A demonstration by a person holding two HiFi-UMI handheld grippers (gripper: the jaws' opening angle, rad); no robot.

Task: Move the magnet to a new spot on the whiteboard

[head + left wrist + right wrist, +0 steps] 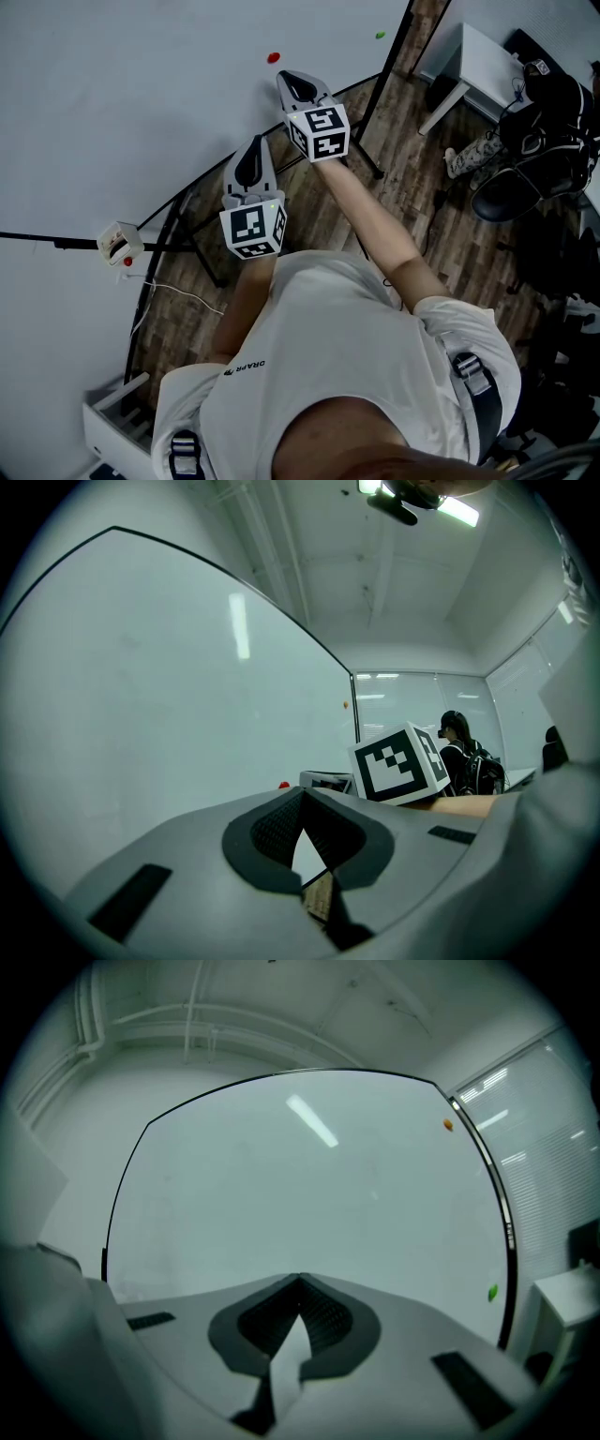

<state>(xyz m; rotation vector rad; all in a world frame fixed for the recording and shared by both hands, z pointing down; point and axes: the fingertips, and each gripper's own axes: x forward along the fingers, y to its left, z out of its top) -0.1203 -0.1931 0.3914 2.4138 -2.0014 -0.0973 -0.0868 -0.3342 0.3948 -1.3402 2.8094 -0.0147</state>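
Magnet (273, 57), small red dot, shape unclear, beside closed right hand-held gripper (286, 79)

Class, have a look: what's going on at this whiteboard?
A person stands at the whiteboard with a gripper in each hand. The right gripper is close to the red magnet, with its jaws shut on nothing. The left gripper sits farther back, also shut. The magnet is on the board, unheld.
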